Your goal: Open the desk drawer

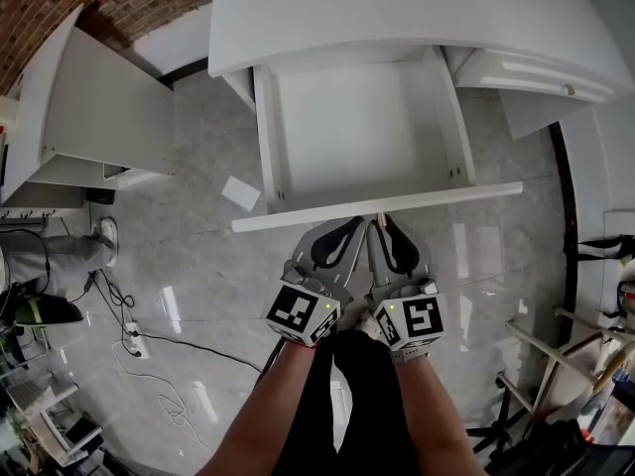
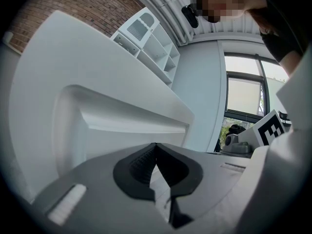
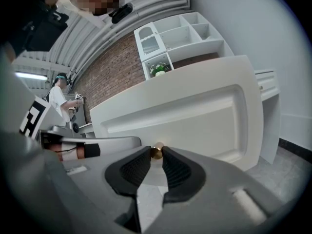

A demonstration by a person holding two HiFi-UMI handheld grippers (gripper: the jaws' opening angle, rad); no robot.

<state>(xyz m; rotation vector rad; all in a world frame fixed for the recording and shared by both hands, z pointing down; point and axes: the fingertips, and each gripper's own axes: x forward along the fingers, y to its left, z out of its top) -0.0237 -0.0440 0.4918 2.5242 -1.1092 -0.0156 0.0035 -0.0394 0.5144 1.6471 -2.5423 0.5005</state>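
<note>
The white desk drawer (image 1: 298, 117) stands pulled far out of the desk, its inside bare. Its front panel (image 1: 437, 200) faces me, with a small brass knob (image 3: 156, 152) at the middle. My right gripper (image 1: 381, 224) is shut on that knob, the dark pads pinching it from both sides. My left gripper (image 1: 347, 230) hangs just left of the right one, below the drawer front, shut with nothing between its fingertips. In the left gripper view the tips (image 2: 155, 146) meet before the white panel (image 2: 131, 126).
A second, smaller drawer (image 1: 536, 75) juts out at the right of the desk. A white cabinet (image 1: 89, 117) stands at the left, a paper scrap (image 1: 240, 193) and a power strip (image 1: 135, 343) with cables lie on the marble floor. A metal frame (image 1: 556, 365) sits at the right.
</note>
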